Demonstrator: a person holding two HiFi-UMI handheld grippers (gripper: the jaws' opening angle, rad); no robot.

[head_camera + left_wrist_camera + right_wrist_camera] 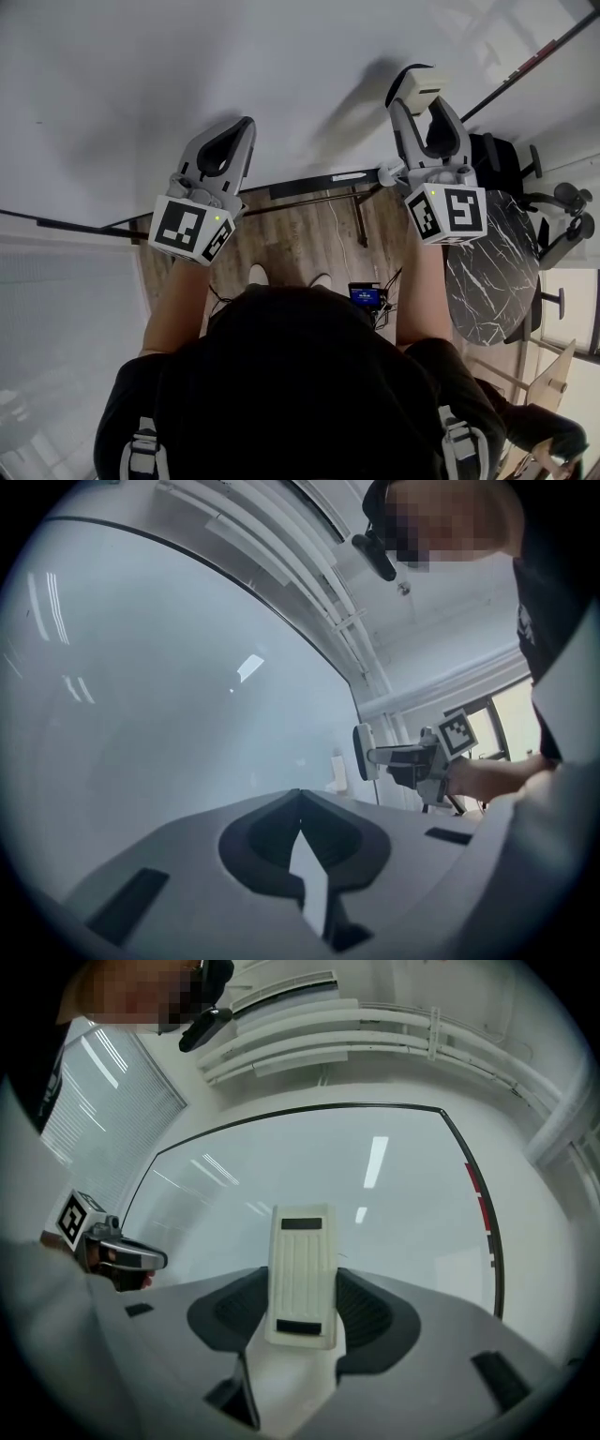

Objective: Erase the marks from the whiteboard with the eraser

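Observation:
The whiteboard (187, 84) fills the top of the head view and looks plain white, with no clear marks on it. My right gripper (427, 105) is shut on a white eraser (420, 86), whose far end is close to the board. In the right gripper view the ribbed eraser (302, 1260) stands upright between the jaws of the right gripper (301, 1327), in front of the whiteboard (375, 1176). My left gripper (246, 127) is shut with nothing in it and points at the board. Its tips meet in the left gripper view (300, 795).
A tray ledge (309, 186) runs along the board's bottom edge. A black marble round table (492, 272) and chair casters (572, 211) stand at the right, over a wooden floor (300, 234). Red strips (478, 1199) sit on the board's right frame. Window blinds (103, 1110) are at the left.

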